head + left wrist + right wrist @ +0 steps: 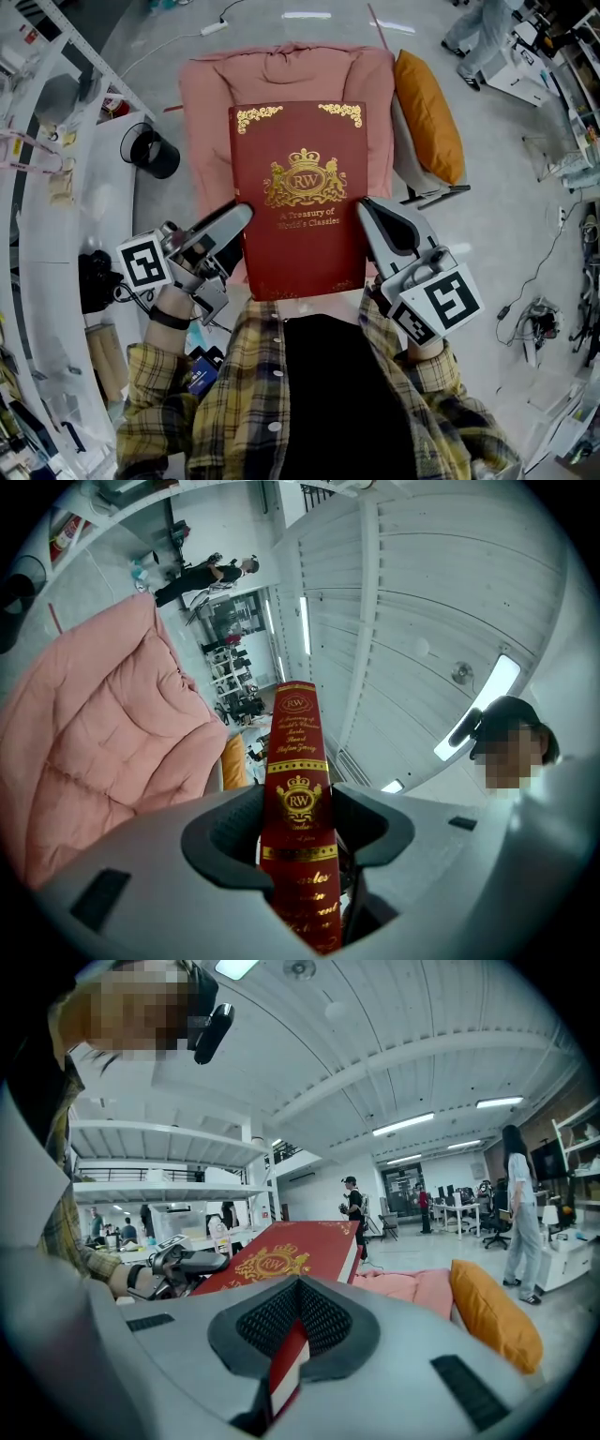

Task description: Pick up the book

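Two grippers share the load here, and we hold the book (298, 197) between them, one on each long side. Our left gripper (232, 221) is clamped across the spine: in the left gripper view the red, gilt-lettered spine fills the gap between the jaws, with both pads pressed against the covers. Our right gripper (373, 217) bites the opposite side, and the right gripper view shows the cover and the white page edge pinched between its jaws near the closer corner.

The book lies roughly flat, front cover up, in front of our chest. It sits over the pink cushion (281, 73), with the orange pillow (429, 114) off to the right. From the right gripper view its far corner appears to float clear of the cushion, with open floor (450, 1255) visible beyond it — so we judge the book to be off its resting place and carried by the grippers alone.

The pick-up therefore looks essentially done. What may be left, as far as we can judge, is only to keep both grips firm and the book level.
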Motion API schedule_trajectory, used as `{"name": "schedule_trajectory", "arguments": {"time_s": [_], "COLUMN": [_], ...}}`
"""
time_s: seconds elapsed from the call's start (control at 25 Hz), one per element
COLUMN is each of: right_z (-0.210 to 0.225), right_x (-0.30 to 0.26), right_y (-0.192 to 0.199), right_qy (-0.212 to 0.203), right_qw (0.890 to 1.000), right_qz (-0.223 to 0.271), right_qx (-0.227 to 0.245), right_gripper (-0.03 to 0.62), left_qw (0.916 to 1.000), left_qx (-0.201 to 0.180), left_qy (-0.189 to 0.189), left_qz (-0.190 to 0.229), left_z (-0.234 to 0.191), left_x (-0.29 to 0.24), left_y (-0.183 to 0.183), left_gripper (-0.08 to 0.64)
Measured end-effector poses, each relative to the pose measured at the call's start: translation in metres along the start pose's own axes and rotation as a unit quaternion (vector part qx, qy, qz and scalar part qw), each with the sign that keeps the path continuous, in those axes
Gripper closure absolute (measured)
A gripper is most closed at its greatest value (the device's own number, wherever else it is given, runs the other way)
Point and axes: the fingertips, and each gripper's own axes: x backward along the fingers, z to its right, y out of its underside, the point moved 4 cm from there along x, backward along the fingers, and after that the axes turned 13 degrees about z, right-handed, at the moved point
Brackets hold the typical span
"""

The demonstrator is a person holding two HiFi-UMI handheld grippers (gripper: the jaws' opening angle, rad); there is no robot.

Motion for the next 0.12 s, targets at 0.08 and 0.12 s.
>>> {"name": "schedule_trajectory", "arguments": {"time_s": [0.08,0.12], "right_z": [0.0,0.0001], "right_x": [0.0008,0.0011], "right_y": [-0.0001,-0.0002], "right_qy": [0.001,0.002], "right_qw": [1.0,1.0], "right_qz": [0.001,0.001], "right_qx": [0.001,0.002], "right_gripper": [0.575,0.576], "left_qw": [1.0,1.0], "left_qx": [0.0,0.0], "left_qy": [0.006,0.008], "left_qz": [-0.001,-0.001], "left_z": [0.0009,0.0014], "left_x": [-0.0016,-0.0025], "left_y": [-0.0041,-0.0062], "left_gripper": [0.334,0.334]}}
